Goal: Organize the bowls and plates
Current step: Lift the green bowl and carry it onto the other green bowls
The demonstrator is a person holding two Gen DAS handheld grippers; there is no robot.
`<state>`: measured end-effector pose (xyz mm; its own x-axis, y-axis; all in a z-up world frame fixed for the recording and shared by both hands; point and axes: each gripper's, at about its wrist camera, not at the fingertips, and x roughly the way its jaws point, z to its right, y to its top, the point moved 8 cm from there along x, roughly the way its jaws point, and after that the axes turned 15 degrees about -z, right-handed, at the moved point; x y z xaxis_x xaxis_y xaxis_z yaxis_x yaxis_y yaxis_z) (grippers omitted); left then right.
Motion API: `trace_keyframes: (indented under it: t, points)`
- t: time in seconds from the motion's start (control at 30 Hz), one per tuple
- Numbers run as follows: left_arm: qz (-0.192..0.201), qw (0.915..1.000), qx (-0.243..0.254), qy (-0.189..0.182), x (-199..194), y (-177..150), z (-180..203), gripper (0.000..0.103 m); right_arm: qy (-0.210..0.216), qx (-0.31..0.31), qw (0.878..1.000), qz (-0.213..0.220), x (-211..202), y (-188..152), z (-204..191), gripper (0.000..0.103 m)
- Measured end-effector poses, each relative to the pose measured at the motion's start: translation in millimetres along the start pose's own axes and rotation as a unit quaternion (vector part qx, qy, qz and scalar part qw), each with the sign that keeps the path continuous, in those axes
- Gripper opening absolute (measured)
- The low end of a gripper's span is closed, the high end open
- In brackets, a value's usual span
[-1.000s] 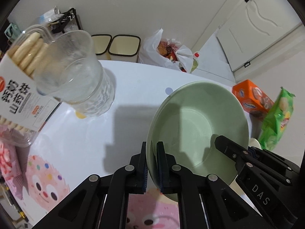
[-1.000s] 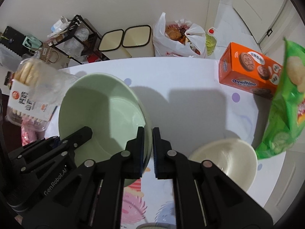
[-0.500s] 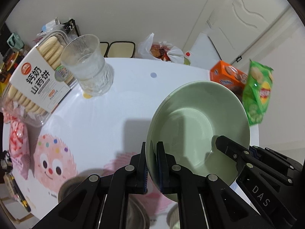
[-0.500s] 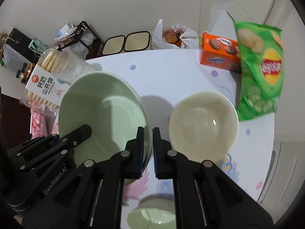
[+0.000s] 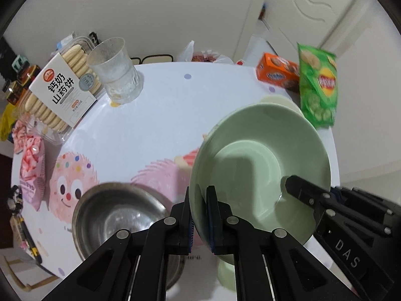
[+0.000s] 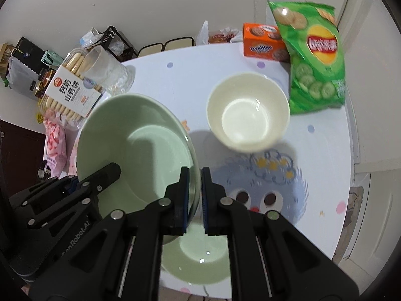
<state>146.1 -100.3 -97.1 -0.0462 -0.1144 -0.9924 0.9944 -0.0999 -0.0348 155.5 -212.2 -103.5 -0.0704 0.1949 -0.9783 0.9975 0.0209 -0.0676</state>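
The wide pale-green ceramic bowl [image 5: 260, 160] is off the worktop [image 5: 155, 115], carried between both tools: the left gripper [image 5: 199, 215] has its jaws pinched narrow on the rim at about 7 o'clock in its own view, and the right gripper [image 6: 194, 198] clamps the opposite rim in the same way. By my reading the sorting is only partly done. Directly under the carried bowl a second pale-green shallow bowl [image 6: 203, 255] sits at 6 o'clock in the right wrist view, a likely nesting spot, while the cream round bowl [image 6: 246, 111] at 1 o'clock and the steel mixing bowl [image 5: 117, 220] at 8 o'clock in the left wrist view stand loose and separate.

Room is fair in the middle of the worktop. The near edge lies just beyond the lower green bowl, so a careless descent could nudge it off. The green crisp bag [image 6: 313, 57] crowds the 2 o'clock rim; the clear ribbed glass tumbler [image 5: 115, 72] stands well apart at 10 o'clock.
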Motion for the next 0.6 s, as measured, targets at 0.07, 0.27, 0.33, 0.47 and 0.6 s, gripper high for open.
trace_keyframes:
  t: [0.07,0.27,0.33,0.47,0.6]
  points:
    - [-0.002,1.0,0.003,-0.002,1.0,-12.3,4.3,0.009,0.0,0.0,1.0,0.0,-0.4,-11.2,3.6,0.01]
    - [-0.01,0.9999,0.013,0.003,5.7,-43.6,15.1,0.008,-0.004,-0.005,1.0,-0.004,2.7,-47.3,10.4,0.011]
    - [-0.011,0.9998,0.016,0.003,7.0,-52.7,18.4,0.008,0.001,-0.002,1.0,-0.006,3.6,-58.9,13.4,0.011]
    - [-0.017,0.9995,0.026,0.004,13.2,-70.9,26.9,0.009,0.002,-0.003,1.0,-0.009,6.7,-78.2,19.0,0.011]
    - [-0.029,0.9991,0.03,0.004,22.7,-84.2,32.9,0.009,0.003,0.002,1.0,-0.017,13.4,-93.5,26.0,0.012]
